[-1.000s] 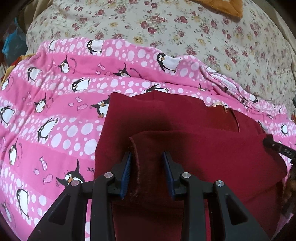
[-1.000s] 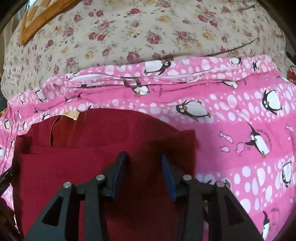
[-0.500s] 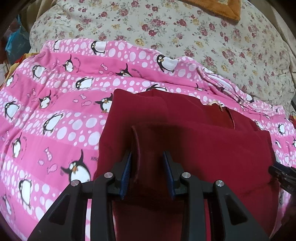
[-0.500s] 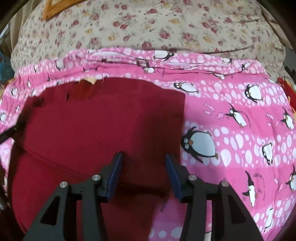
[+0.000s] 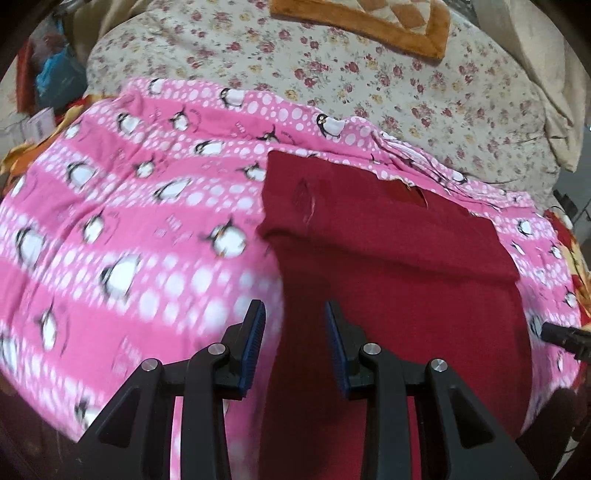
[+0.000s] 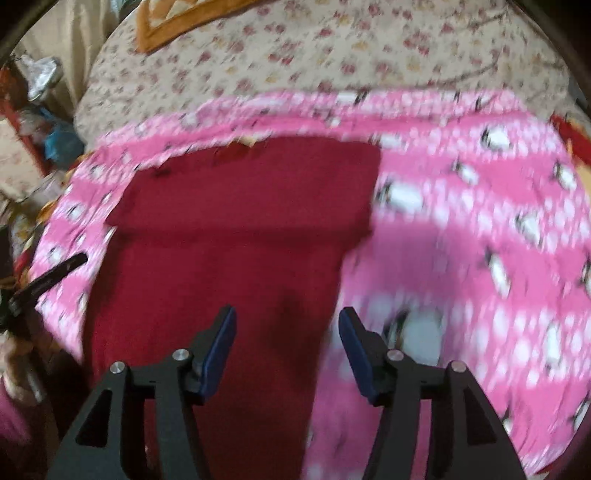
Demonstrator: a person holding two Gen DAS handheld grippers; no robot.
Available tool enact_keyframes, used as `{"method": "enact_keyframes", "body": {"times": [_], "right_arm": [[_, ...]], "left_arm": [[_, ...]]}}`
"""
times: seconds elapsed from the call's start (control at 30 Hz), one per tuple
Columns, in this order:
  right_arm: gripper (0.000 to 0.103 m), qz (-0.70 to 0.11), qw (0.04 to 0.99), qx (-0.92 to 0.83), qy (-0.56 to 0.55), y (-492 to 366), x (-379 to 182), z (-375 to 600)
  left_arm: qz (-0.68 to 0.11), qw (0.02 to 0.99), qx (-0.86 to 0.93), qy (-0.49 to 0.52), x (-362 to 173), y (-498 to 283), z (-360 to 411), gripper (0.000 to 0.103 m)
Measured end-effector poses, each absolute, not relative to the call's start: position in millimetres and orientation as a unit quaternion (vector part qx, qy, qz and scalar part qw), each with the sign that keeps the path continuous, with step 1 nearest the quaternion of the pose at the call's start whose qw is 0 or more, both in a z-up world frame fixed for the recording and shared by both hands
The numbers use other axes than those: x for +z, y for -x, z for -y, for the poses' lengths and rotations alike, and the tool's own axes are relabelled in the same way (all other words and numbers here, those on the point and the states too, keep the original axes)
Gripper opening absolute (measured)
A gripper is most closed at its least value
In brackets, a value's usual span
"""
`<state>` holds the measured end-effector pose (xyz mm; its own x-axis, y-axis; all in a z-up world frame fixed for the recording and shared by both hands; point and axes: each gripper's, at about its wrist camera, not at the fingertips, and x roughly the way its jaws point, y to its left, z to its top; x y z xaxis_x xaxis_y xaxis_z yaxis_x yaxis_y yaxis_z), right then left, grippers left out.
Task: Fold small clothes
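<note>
A dark red garment (image 5: 388,258) lies on the pink penguin blanket (image 5: 129,229), its far part folded over into a band with a clear fold edge. My left gripper (image 5: 295,332) is open and empty above the garment's left edge. In the right wrist view the same red garment (image 6: 229,236) lies flat; my right gripper (image 6: 288,336) is open and empty above its right edge. The right gripper's tip (image 5: 561,336) shows at the right in the left wrist view. The left gripper's tip (image 6: 48,280) shows at the left in the right wrist view.
A floral bedsheet (image 5: 369,81) lies beyond the pink blanket (image 6: 480,229). An orange-bordered quilt (image 5: 369,26) lies at the far end. Clutter and a blue bag (image 5: 55,77) sit off the bed's left side.
Both grippers have let go of the folded red edge and pulled back toward me. The folded band now lies flat on the garment. The right gripper's jaws have opened wider.
</note>
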<state>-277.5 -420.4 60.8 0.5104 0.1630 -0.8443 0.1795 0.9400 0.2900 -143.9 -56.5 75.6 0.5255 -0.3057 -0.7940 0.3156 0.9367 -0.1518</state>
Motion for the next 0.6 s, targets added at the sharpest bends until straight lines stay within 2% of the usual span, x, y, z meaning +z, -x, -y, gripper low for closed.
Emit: {"method": "enact_keyframes", "body": {"times": [0.3,0.6], "right_arm": [[0.061,-0.540,0.816,0.062,-0.198,358.8,23.0,401.9],[0.061,-0.580,0.793,0.086,-0.167,389.7,-6.6,373.4]], "left_arm": [[-0.485,0.853,-0.191,0.010,56.3,221.6,25.6,0.012],[-0.510,0.841,-0.176,-0.029,30.8,261.9,24.8,0.012]]}}
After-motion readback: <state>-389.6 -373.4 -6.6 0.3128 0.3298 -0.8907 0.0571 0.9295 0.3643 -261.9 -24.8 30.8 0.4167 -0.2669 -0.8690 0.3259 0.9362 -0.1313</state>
